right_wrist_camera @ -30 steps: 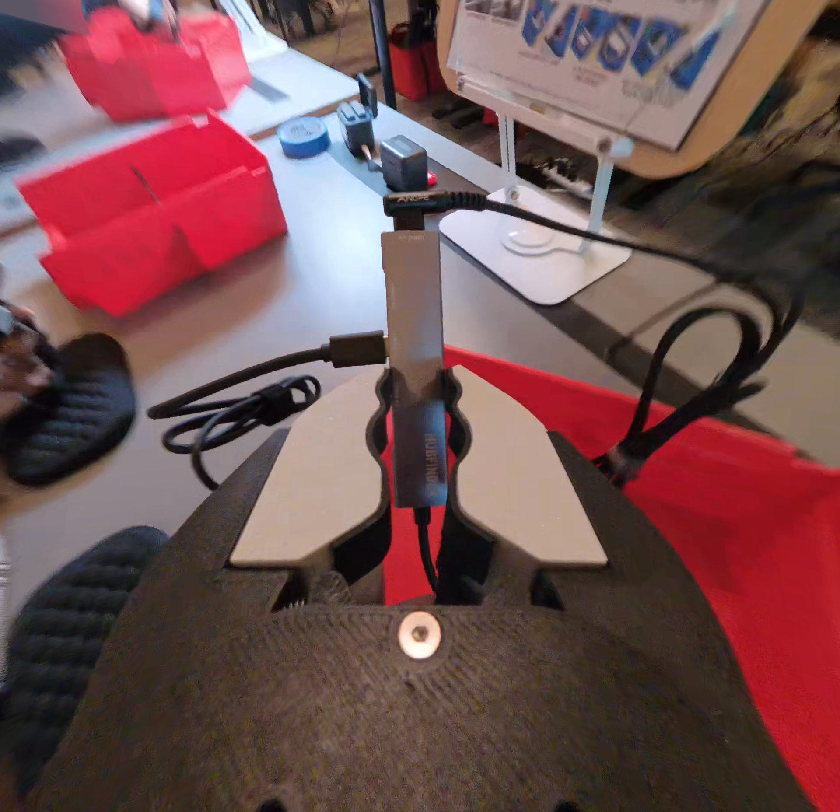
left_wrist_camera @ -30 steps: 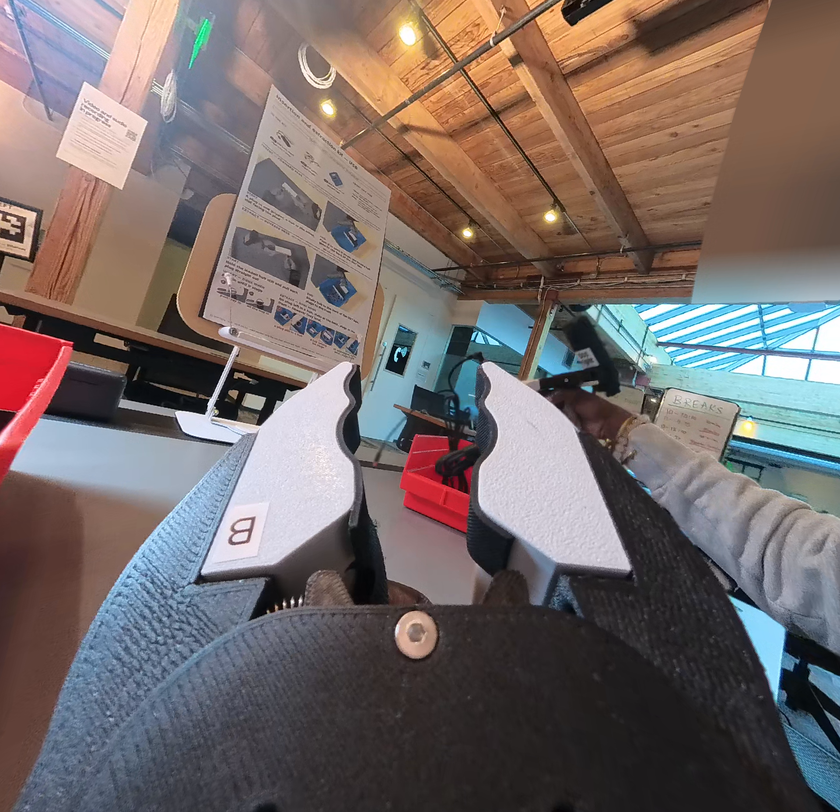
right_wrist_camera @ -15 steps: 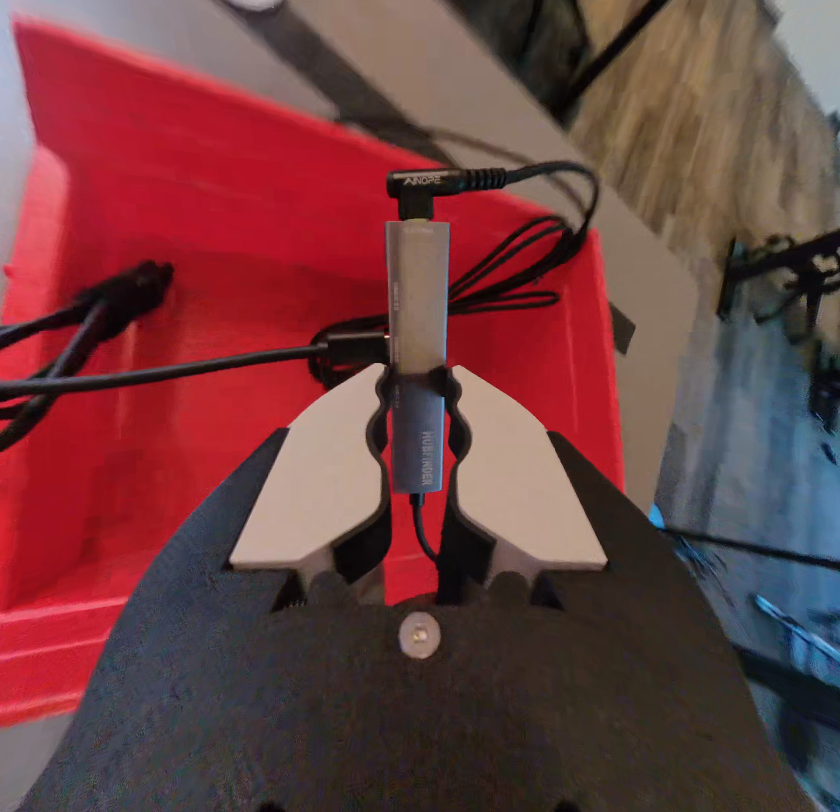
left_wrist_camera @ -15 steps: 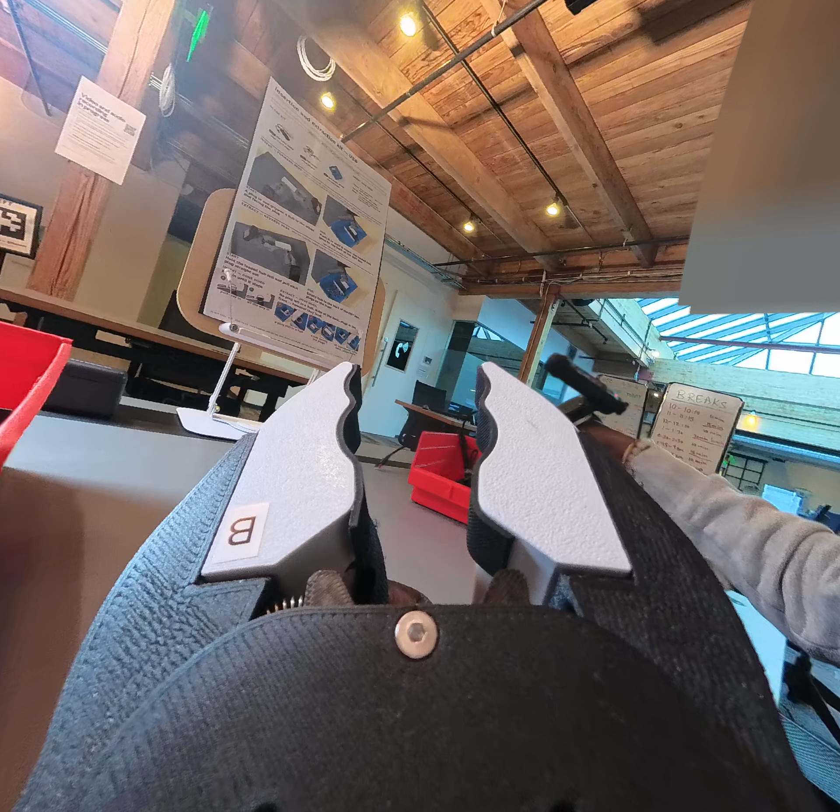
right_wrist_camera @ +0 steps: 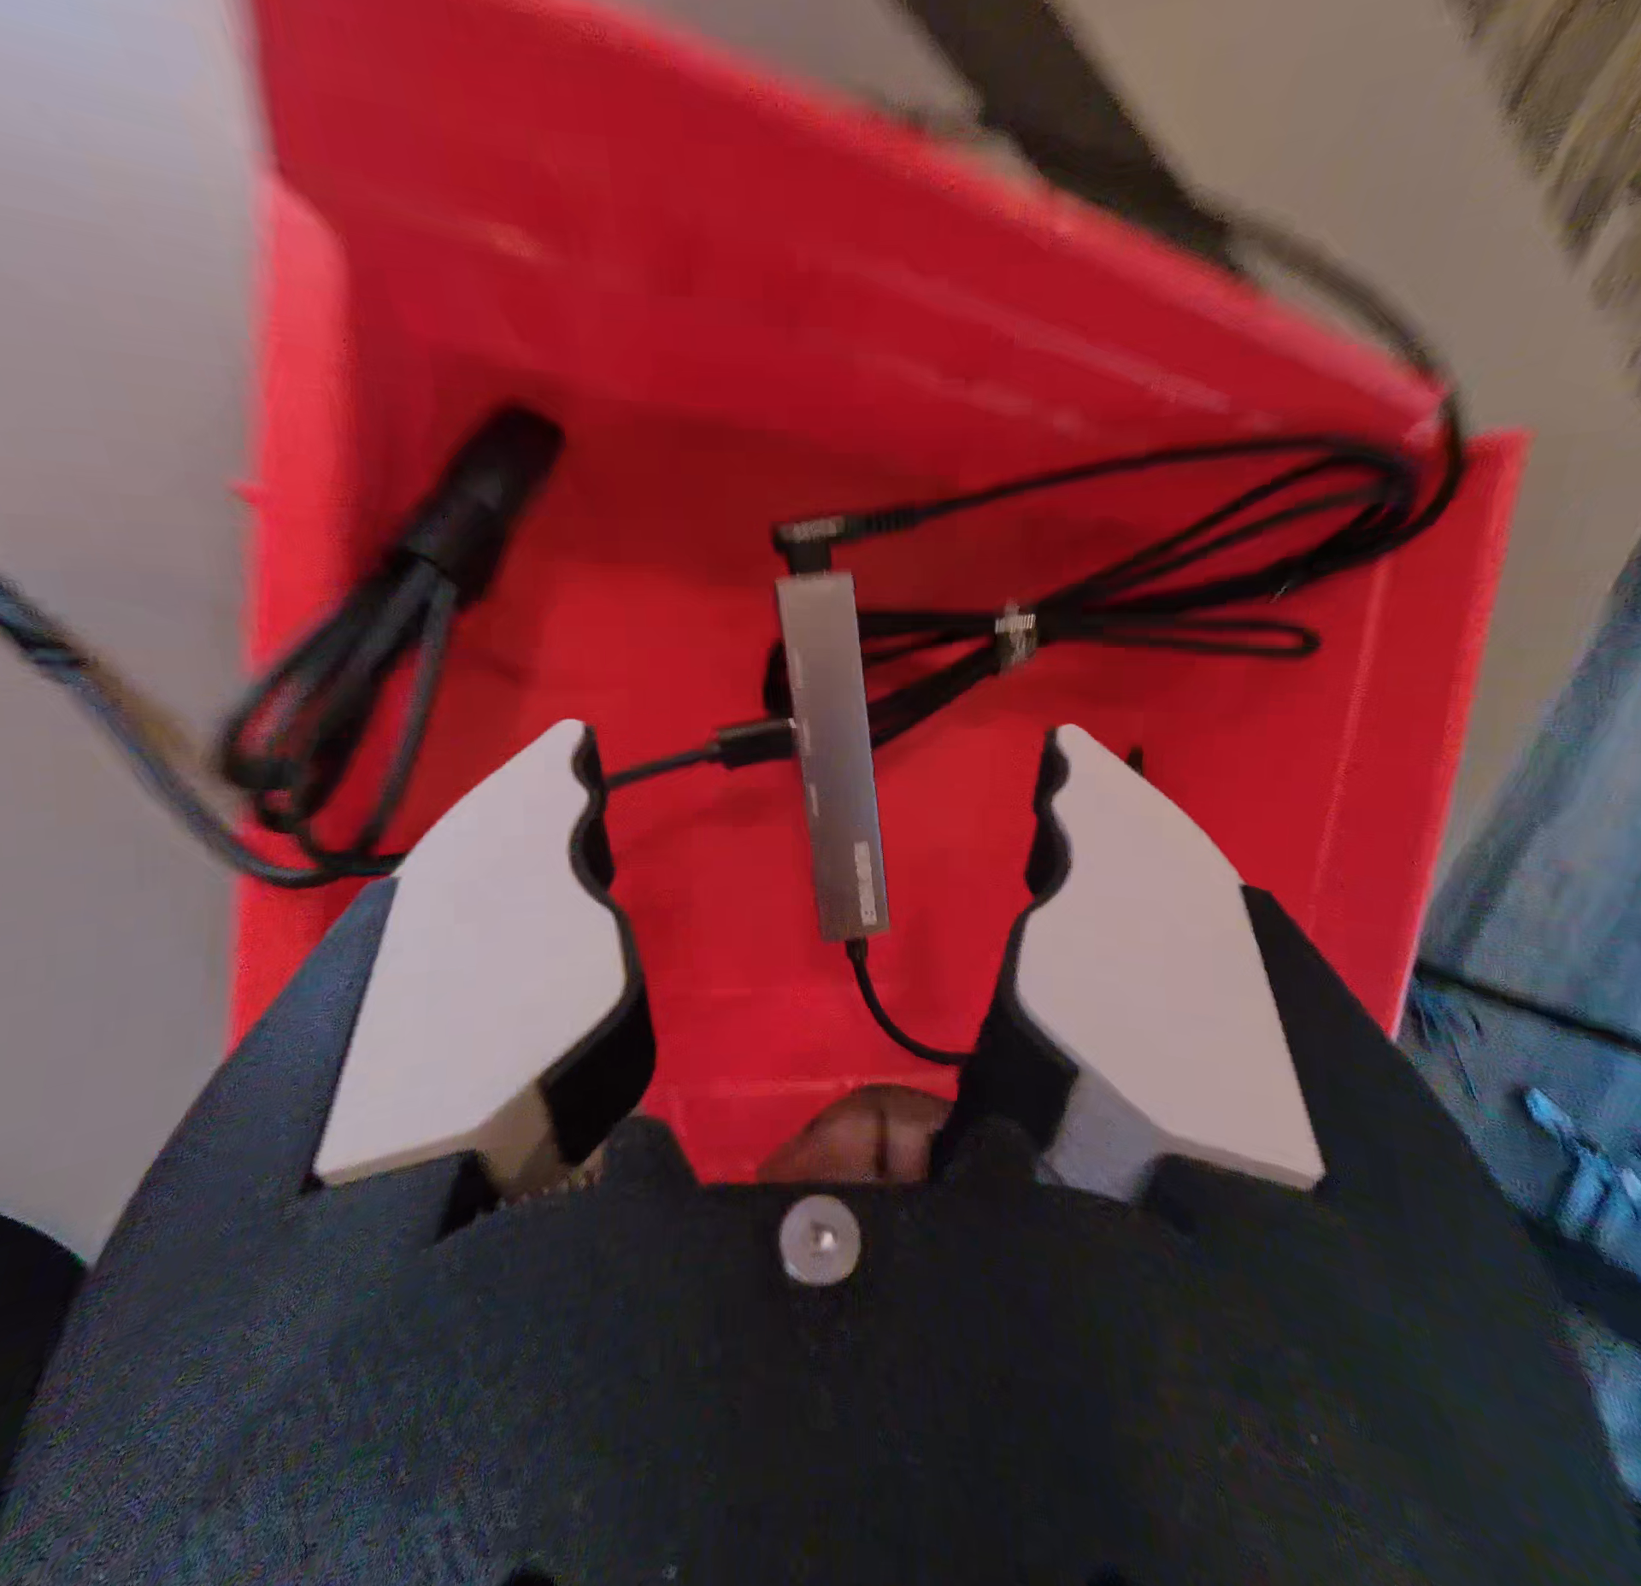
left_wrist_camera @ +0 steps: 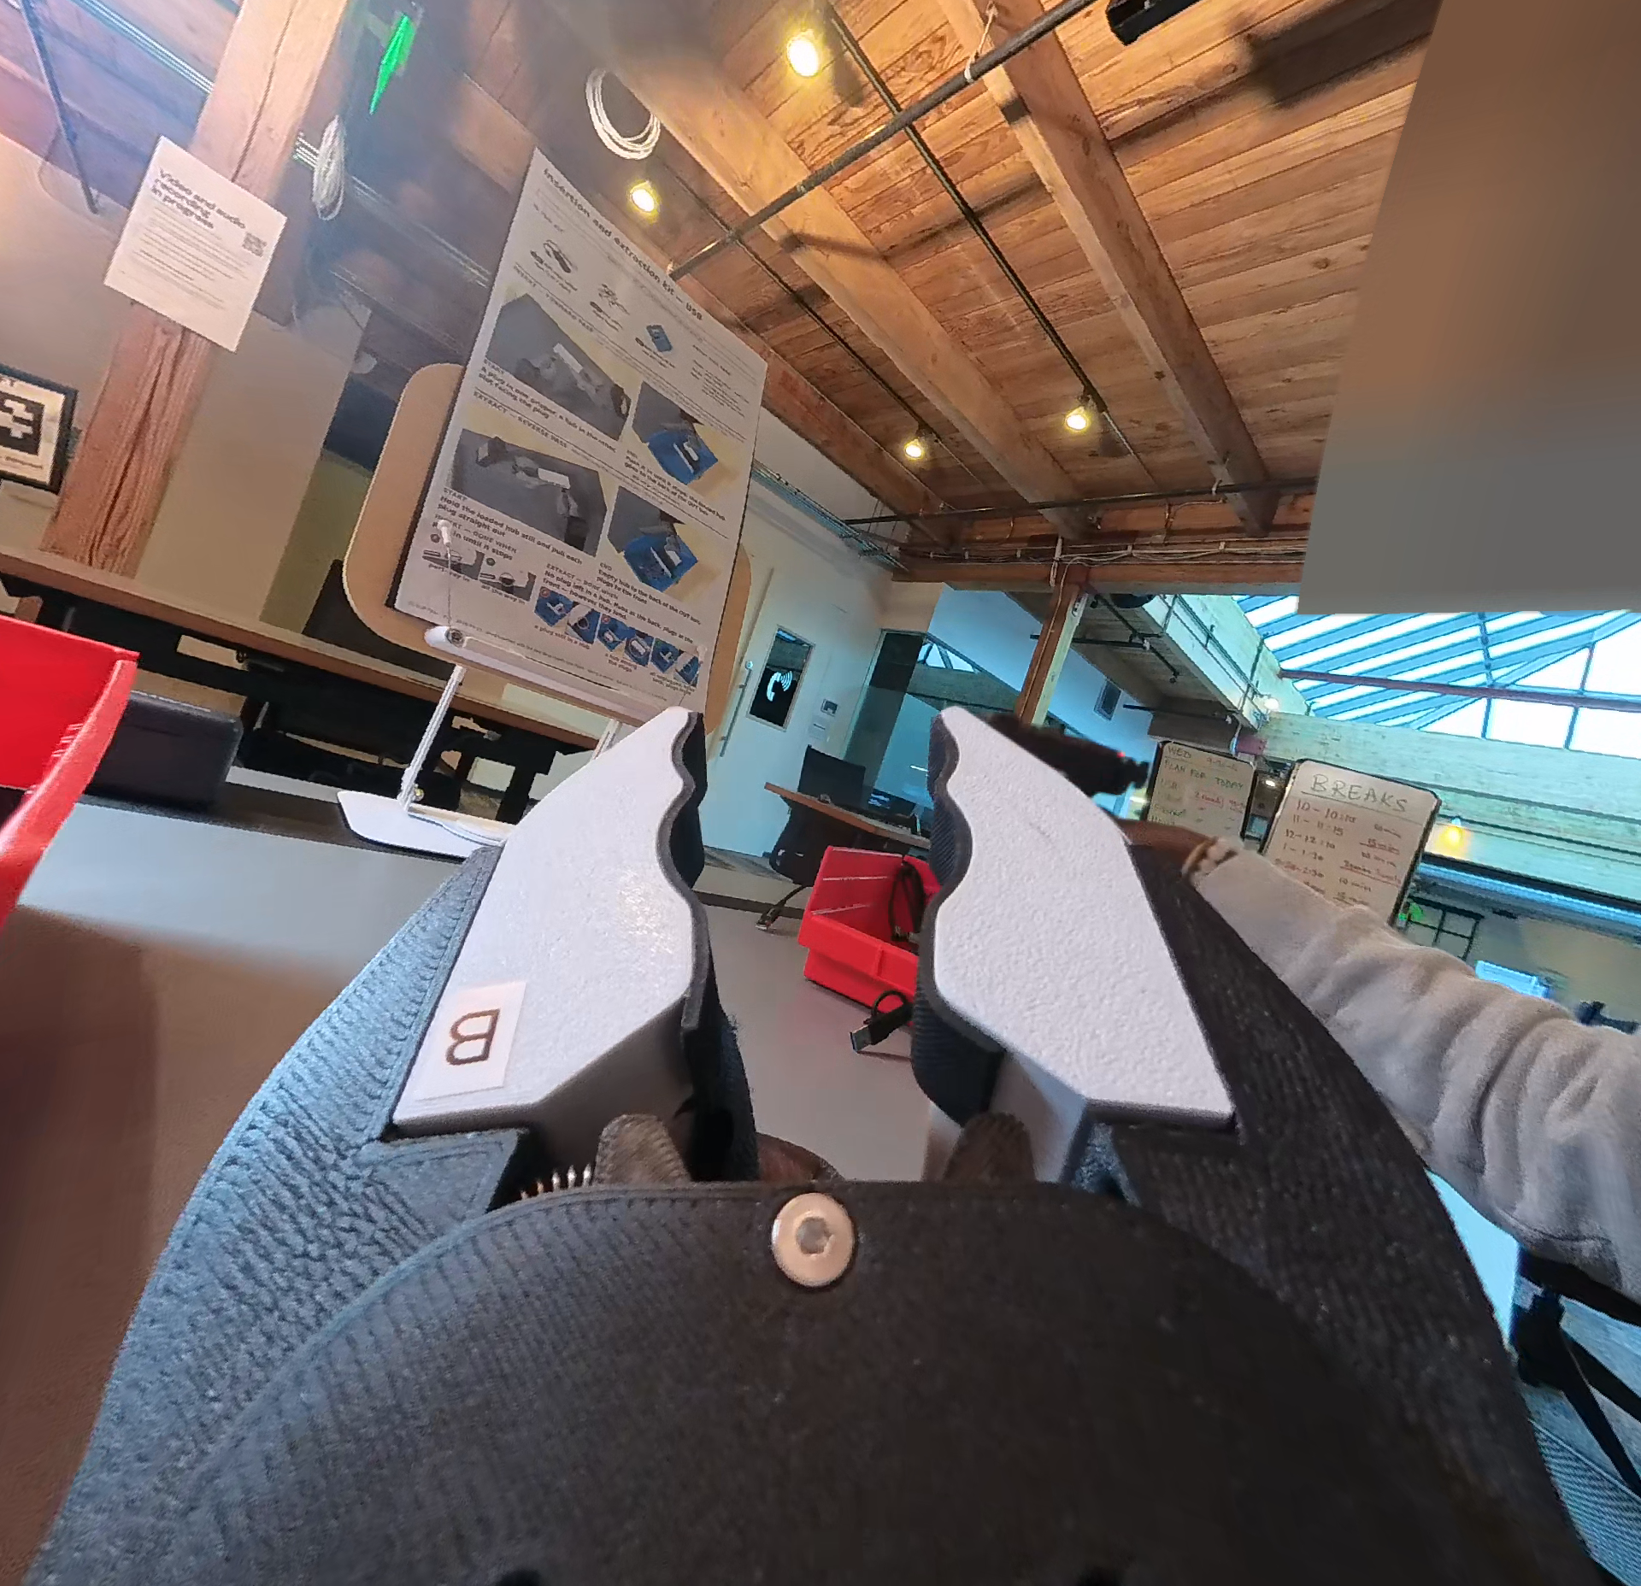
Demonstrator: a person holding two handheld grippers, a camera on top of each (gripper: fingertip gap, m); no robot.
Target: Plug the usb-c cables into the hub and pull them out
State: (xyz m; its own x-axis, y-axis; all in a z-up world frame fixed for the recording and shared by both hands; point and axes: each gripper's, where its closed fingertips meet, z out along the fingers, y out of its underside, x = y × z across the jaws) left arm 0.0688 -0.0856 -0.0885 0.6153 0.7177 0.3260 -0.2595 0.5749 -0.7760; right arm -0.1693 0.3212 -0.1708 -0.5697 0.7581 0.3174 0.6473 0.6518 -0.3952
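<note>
Hub (right_wrist_camera: 830, 758) sits in red bin (right_wrist_camera: 622, 318), between the spread-wide fingers of right claw (right_wrist_camera: 821, 749), untouched, two usb-c cables (right_wrist_camera: 1145, 558) plugged in. Left claw (left_wrist_camera: 812, 766) narrow, empty. Risk: cable slack over bin rim snags and drags hub.

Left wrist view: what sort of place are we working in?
Probably a converted loft workshop or office: exposed timber ceiling with track lights, an instruction poster on a stand, whiteboards, and red parts bins on grey tables.
</note>
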